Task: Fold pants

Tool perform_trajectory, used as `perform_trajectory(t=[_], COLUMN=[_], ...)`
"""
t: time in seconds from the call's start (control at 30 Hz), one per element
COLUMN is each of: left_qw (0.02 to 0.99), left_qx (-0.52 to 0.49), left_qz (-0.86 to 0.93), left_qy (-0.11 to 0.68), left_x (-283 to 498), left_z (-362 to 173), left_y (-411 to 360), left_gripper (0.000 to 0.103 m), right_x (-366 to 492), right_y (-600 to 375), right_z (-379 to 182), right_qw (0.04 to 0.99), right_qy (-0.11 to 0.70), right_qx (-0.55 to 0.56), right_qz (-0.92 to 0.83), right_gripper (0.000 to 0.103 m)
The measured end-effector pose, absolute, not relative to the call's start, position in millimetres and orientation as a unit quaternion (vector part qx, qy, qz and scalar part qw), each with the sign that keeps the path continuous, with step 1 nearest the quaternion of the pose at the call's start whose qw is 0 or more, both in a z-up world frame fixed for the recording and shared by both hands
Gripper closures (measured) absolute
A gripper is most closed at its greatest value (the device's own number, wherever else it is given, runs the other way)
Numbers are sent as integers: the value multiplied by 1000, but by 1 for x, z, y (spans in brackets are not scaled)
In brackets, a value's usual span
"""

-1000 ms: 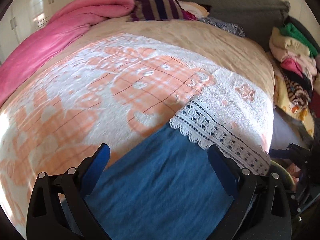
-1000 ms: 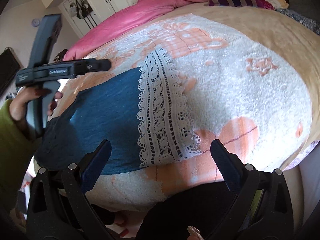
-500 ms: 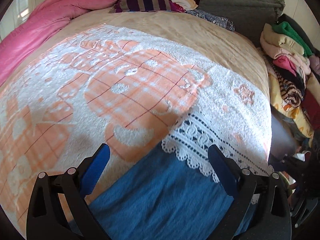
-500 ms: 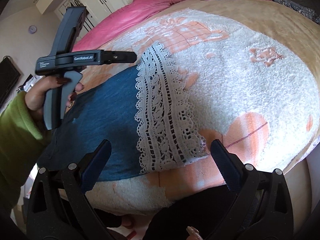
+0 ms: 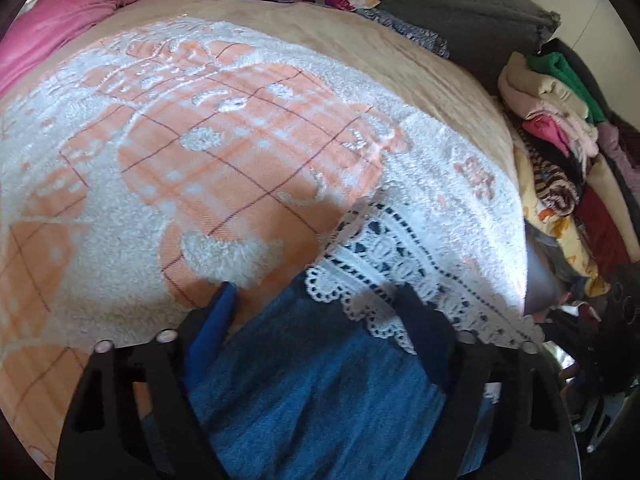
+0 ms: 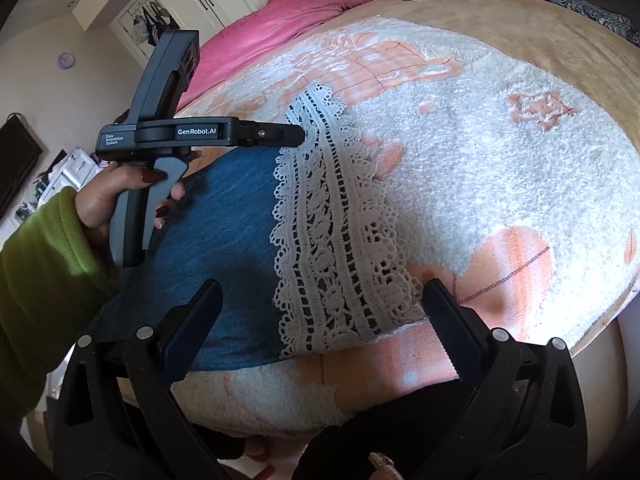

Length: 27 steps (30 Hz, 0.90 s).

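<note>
Pants: blue pants (image 6: 224, 248) lie flat on the blanket (image 6: 500, 184), near its front edge.
Lace hem: white lace hem (image 6: 332, 240) rests on the blanket.
Left gripper: left gripper (image 5: 316, 300) sits at the hem's far corner, jaws closing, cloth between them, no pinch visible.
Right gripper: right gripper (image 6: 320, 300) hovers above the hem's near end, jaws wide apart, holding nothing.

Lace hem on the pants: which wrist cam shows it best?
Right wrist view. The lace hem runs unobstructed, both ends visible, with the left gripper at its far end. In the left wrist view the lace hem is partly hidden by the closing gripper's finger.
</note>
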<state>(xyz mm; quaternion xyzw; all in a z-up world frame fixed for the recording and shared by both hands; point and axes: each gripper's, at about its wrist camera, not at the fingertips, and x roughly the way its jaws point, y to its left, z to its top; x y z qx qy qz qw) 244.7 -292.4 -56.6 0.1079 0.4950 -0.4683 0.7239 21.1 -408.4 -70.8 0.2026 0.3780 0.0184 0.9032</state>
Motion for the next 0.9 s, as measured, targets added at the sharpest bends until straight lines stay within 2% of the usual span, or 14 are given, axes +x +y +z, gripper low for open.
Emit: perform_trajectory(t=[0.03, 0.1, 0.13, 0.27, 0.4, 0.43, 0.47, 0.5, 0.57, 0.6, 0.7, 0.9], left_qw=[720, 712, 711, 710, 711, 711, 712, 713, 714, 717, 720, 730], left_qx=[101, 102, 107, 100, 83, 81, 81, 78, 71, 69, 46, -16], left_qz=[-473, -483, -485, -486, -490, -486, -482, -478, -476, -476, -480, -491], left_qy=[498, 499, 498, 499, 497, 502, 504, 507, 509, 505, 500, 475], left_x=[244, 240, 239, 241, 238, 238, 238, 239, 241, 240, 239, 233], left_z=[-56, -54, -53, -57, -59, -60, -60, -60, -59, -59, -58, -34], left_y=[-292, -294, -295, -294, -292, -292, -291, -290, -289, -287, -279, -244], left_gripper=[41, 52, 53, 53, 55, 60, 63, 72, 79, 83, 88, 89], right_x=[21, 21, 21, 21, 26, 25, 25, 26, 30, 31, 31, 29], right_y=[-408, -411, -412, -411, -408, -408, -408, -408, -405, -402, -395, -365], right_z=[-70, -72, -72, -70, -72, -72, -71, -71, -72, -73, -67, -42], right_qw=[904, 904, 904, 905, 904, 904, 904, 904, 901, 902, 907, 918], right_qy=[375, 370, 368, 363, 363, 362, 361, 360, 361, 362, 352, 330], right_qx=[204, 214, 217, 217, 220, 221, 222, 222, 226, 221, 208, 170], right_qz=[20, 20, 20, 32, 48, 49, 51, 60, 81, 84, 97, 139], right_gripper=[8, 9, 11, 33, 37, 43, 56, 62, 76, 76, 81, 81])
